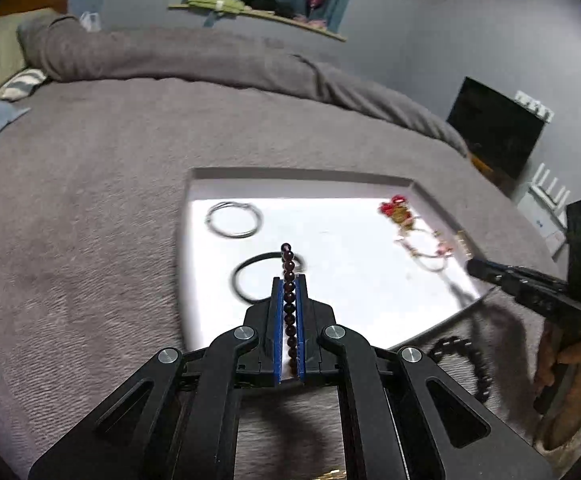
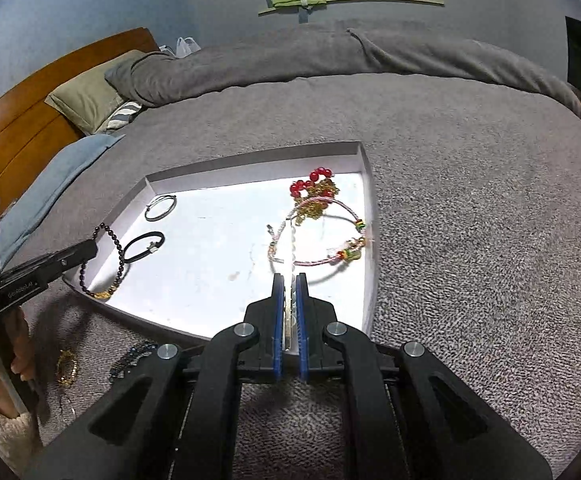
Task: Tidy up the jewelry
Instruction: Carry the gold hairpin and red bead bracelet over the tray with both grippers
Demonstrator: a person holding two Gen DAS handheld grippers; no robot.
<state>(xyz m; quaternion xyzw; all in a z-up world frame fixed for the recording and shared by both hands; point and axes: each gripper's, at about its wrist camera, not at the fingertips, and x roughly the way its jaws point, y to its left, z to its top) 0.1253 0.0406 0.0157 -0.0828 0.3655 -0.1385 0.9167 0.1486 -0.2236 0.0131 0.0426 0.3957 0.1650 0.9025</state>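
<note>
My left gripper (image 1: 289,280) is shut on a dark red bead bracelet (image 1: 287,258), whose beads run between the blue pads. It hangs over the near left rim of the white tray (image 1: 302,176). From the right wrist view the same bracelet (image 2: 119,254) dangles from the left gripper (image 2: 90,249). My right gripper (image 2: 289,278) is shut on a thin pale strip (image 2: 288,320), over the tray (image 2: 250,162). A pink cord bracelet (image 2: 318,202) loops around the strip's far end; I cannot tell whether it hangs on it.
The tray holds silver bangles (image 1: 232,219), a black hair tie (image 1: 250,276) and red beads with gold chain (image 2: 314,184). On the grey blanket near the tray lie a black bead bracelet (image 1: 470,360), a gold bracelet (image 2: 67,368) and dark blue beads (image 2: 132,358).
</note>
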